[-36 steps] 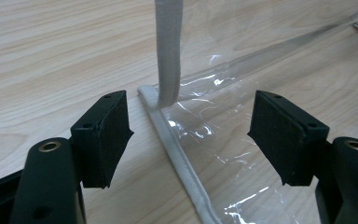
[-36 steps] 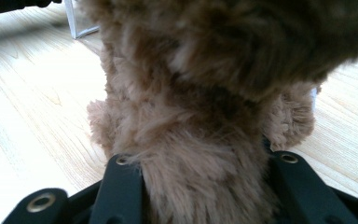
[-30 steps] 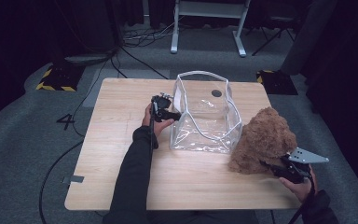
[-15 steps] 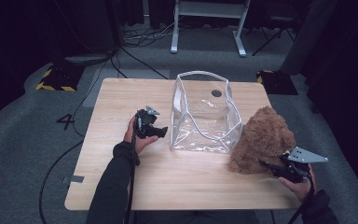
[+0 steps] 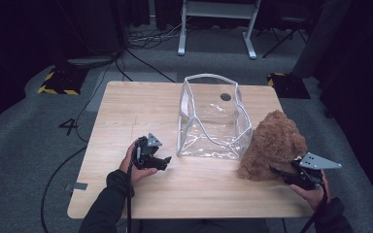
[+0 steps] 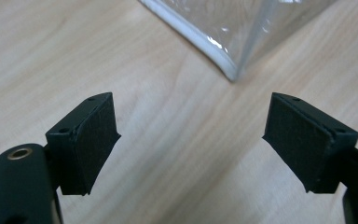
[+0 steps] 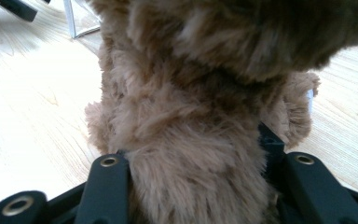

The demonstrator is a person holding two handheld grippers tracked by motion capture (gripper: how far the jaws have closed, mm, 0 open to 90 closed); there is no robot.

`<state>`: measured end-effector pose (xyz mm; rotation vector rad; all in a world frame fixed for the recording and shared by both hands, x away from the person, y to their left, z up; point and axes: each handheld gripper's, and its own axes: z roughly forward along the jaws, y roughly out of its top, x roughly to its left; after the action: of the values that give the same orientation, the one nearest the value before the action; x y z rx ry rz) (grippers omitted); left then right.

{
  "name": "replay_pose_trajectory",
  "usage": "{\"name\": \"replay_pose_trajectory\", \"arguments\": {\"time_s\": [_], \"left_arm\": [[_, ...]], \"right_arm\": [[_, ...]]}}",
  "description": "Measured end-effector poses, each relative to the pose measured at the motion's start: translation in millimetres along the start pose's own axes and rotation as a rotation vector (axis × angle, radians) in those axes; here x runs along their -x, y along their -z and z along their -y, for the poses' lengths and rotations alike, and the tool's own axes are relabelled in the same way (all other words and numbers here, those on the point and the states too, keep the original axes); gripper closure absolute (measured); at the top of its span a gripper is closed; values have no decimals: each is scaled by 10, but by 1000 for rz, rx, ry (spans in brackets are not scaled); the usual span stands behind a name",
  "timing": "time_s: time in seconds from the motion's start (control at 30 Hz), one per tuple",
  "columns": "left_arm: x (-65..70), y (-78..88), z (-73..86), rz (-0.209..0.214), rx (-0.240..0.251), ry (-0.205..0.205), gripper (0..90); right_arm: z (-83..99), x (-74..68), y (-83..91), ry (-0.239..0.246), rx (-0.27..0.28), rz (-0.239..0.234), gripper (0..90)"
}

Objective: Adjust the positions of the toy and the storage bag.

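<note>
Right tool (image 5: 285,174) clamped on the lower fur of the brown plush toy (image 5: 273,144), which sits on the surface (image 5: 126,111) just beside the clear bag (image 5: 212,119); left tool (image 5: 161,161) with jaws apart, empty, near the bag's left corner. Likely to slip if lifted, with only soft pile pinched. Could also knock over or collapse the flimsy, unsupported bag.

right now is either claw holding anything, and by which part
The right claw is shut on the brown plush toy, gripping its lower body near the table. The left claw is open over bare wood and holds nothing.
</note>
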<state>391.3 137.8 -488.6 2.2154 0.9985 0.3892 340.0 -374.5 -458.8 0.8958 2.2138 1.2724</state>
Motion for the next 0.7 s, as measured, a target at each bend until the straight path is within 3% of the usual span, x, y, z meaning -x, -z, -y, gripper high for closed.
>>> {"name": "replay_pose_trajectory", "arguments": {"time_s": [0.4,0.67,0.7], "left_arm": [[176,44,314,-13,-51,-49,162],[93,79,438,36,-22,-22,154],[80,82,481,46,8,-31,154]], "right_arm": [[-13,-11,1,9,-4,2,503],[-32,-15,1,7,-16,0,447],[-37,-19,-1,5,-16,-1,433]]}}
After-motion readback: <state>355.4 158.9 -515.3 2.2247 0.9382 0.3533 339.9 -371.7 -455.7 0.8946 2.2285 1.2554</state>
